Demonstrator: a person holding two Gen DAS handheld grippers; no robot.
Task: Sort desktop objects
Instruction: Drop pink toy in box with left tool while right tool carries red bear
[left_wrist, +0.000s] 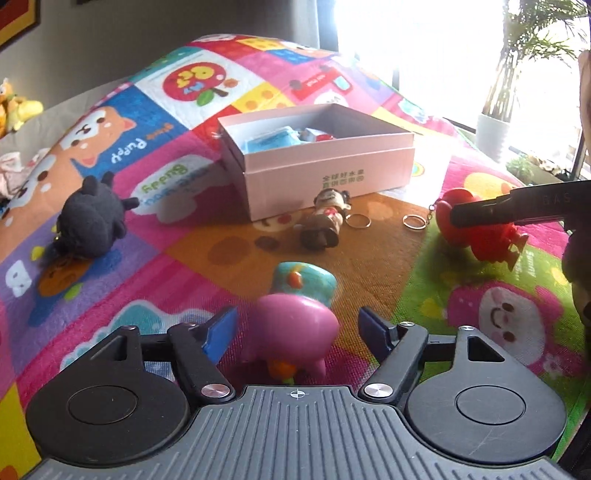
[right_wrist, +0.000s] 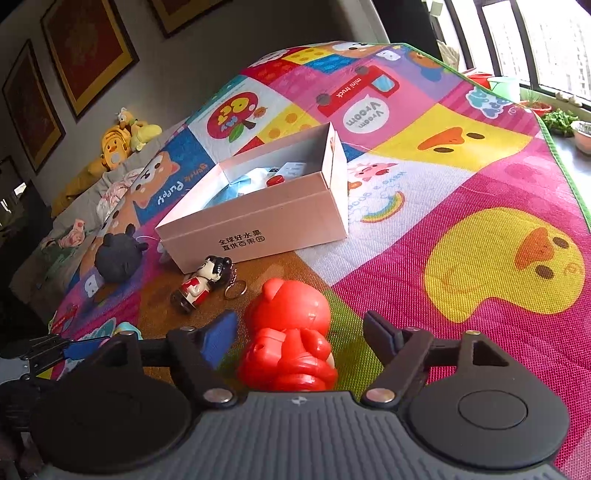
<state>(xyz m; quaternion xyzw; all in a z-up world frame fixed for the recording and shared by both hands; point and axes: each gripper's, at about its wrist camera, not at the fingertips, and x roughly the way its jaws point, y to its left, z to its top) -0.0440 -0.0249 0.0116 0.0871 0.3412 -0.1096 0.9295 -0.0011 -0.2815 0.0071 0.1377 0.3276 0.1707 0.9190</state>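
Your left gripper (left_wrist: 297, 326) stands open around the pink and teal toy (left_wrist: 295, 325), which lies on the play mat (left_wrist: 480, 314) between its blue pads without either pad pressing on it. Your right gripper (right_wrist: 301, 332) is open too, straddling the red figure (right_wrist: 290, 332), with gaps on both sides. Ahead of both grippers sits the pink box (right_wrist: 258, 218), already holding some blue and red items. Just before it lies the small doll keychain (right_wrist: 201, 282), and further to the left the black plush toy (left_wrist: 92, 221).
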